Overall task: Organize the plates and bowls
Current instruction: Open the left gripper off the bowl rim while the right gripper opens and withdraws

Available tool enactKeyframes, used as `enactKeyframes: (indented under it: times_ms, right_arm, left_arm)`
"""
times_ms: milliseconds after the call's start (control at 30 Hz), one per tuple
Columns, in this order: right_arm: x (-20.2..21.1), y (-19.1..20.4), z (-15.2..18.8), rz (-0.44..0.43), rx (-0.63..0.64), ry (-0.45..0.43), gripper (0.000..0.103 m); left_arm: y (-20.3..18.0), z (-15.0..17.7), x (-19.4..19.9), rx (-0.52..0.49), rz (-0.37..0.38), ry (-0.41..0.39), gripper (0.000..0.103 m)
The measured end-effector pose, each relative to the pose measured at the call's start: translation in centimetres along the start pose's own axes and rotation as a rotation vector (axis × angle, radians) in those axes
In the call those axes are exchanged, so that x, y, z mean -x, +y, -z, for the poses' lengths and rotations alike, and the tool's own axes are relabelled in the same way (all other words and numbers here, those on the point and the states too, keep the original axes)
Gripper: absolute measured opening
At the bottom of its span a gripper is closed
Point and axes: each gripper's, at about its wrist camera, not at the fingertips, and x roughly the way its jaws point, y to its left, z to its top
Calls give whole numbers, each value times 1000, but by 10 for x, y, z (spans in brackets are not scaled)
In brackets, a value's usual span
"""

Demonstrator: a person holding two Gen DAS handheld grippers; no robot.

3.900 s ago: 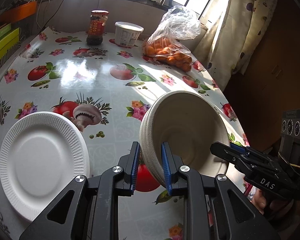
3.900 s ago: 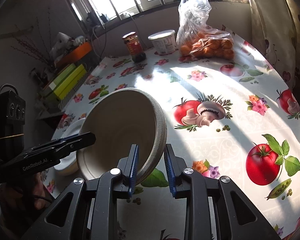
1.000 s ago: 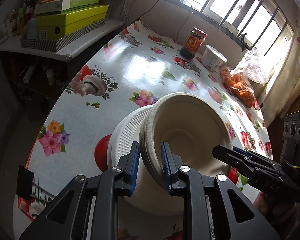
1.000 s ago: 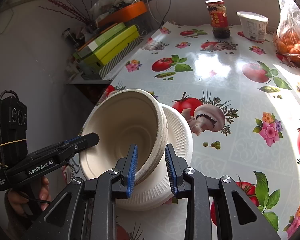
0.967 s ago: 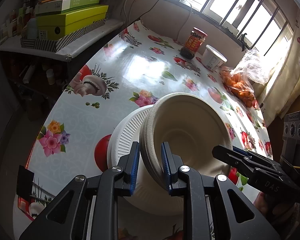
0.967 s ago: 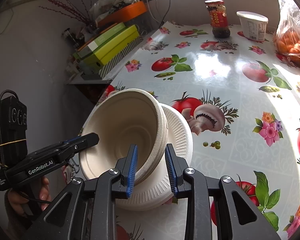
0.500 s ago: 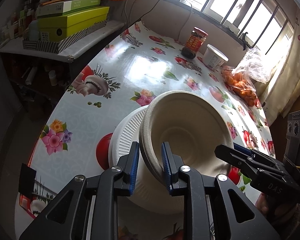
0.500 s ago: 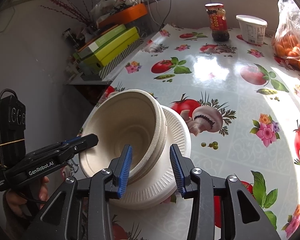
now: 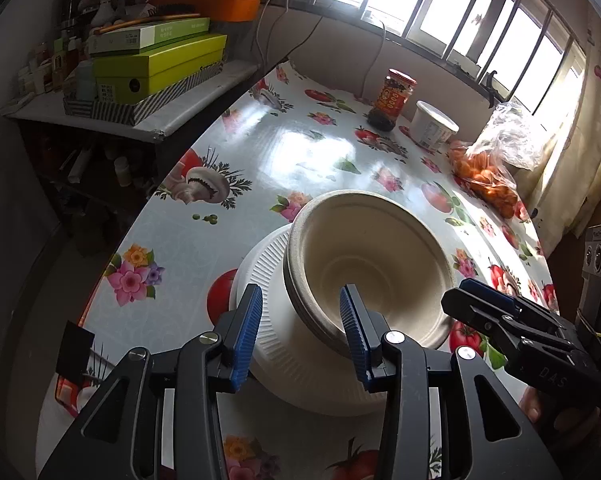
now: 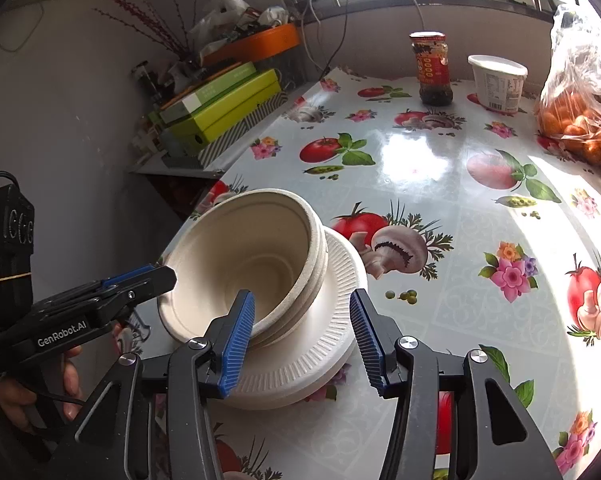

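A stack of beige paper bowls (image 9: 372, 264) (image 10: 252, 256) sits tilted on a white ribbed plate (image 9: 266, 268) (image 10: 340, 304) near the table's left edge. My left gripper (image 9: 300, 332) straddles the near-left rim of the bowls. Its jaws are opening, and the outer blue pad stands clear of the rim. My right gripper (image 10: 300, 336) straddles the opposite rim with one pad inside the bowl. Its jaws are opening too, and its pads do not press on the rim. Each gripper shows side-on in the other's view: right (image 9: 456, 296), left (image 10: 156, 276).
At the far end of the fruit-print tablecloth (image 9: 300, 152) stand a red-labelled jar (image 9: 392, 100), a white tub (image 9: 432, 124) and a plastic bag of oranges (image 9: 488, 176). Green boxes (image 9: 156, 68) lie on a shelf beyond the table's left edge.
Both grippers have opened off the bowl rims they were pinching. The bowl stack, carried over from the right earlier, now rests on the white plate.
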Motion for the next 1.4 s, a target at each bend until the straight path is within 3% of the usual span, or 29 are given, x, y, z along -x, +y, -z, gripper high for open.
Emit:
enactKeyframes:
  times_ms: [500, 933, 1200, 1400]
  right_arm:
    - [37, 7, 26, 87, 116, -85, 53]
    - [41, -1, 68, 140, 131, -25, 57]
    - [28, 4, 90, 139, 185, 48, 59]
    - [17, -2, 96, 152, 154, 99, 59]
  left_arm:
    - [-23, 35, 35, -69, -122, -92, 42]
    - [-28, 86, 27, -114, -123, -51, 42]
    - [-37, 103, 17, -138, -144, -20, 42]
    - [-40, 110, 10, -136, -171, 7, 42]
